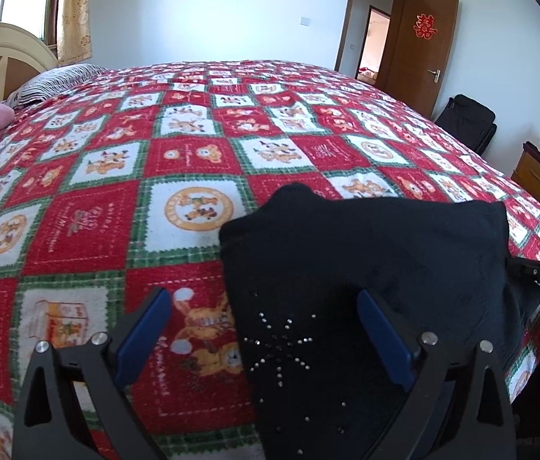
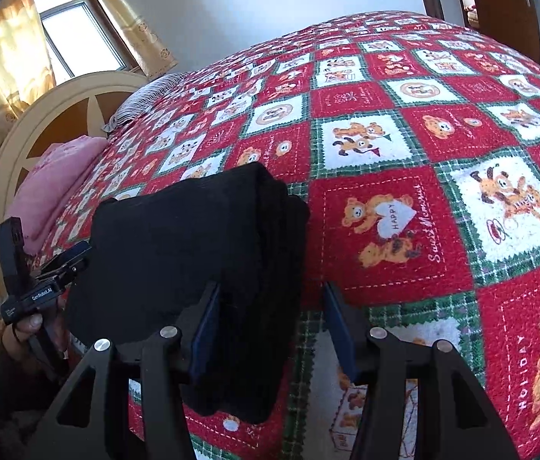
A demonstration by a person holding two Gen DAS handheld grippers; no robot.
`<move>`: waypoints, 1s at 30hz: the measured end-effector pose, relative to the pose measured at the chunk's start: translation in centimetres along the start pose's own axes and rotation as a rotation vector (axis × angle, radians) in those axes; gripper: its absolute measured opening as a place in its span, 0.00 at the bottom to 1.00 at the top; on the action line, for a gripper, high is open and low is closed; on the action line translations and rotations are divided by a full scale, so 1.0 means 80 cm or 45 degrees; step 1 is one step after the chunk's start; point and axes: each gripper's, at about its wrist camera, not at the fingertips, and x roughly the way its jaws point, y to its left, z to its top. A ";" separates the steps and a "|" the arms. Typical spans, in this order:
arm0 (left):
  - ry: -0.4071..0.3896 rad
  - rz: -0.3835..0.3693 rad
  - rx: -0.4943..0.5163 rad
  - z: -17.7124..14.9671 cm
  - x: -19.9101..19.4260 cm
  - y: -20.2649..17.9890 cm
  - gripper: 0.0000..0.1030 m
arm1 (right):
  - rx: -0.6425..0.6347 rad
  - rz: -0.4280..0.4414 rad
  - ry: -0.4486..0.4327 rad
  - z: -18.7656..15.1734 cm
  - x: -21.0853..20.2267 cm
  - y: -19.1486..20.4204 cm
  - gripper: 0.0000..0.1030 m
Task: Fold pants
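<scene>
Your pants (image 1: 365, 268) lie folded between both tongs—left gripper (image 1: 266, 329) spread wide over their left edge, right gripper (image 2: 271, 322) half-spread astride their right edge, pinching nothing.

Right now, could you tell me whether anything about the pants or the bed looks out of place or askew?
Nothing stands out. The black pants lie folded in a compact stack on the red patterned blanket. Their layered edges are slightly uneven, and both grippers are open around them.

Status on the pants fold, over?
Left gripper open, right gripper open, both straddling pants edges. Black pants folded on blanket. Nothing obstructing.
</scene>
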 end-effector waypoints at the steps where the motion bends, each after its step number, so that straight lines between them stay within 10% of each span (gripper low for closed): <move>1: -0.003 -0.003 -0.007 0.000 0.001 0.001 1.00 | -0.005 -0.007 -0.002 0.000 0.000 0.002 0.52; 21: 0.007 -0.168 -0.007 0.001 0.003 -0.007 1.00 | 0.142 0.241 0.004 0.001 0.018 -0.012 0.49; 30: 0.013 -0.227 -0.130 0.001 -0.002 0.017 0.62 | 0.211 0.302 0.005 0.000 0.015 -0.020 0.34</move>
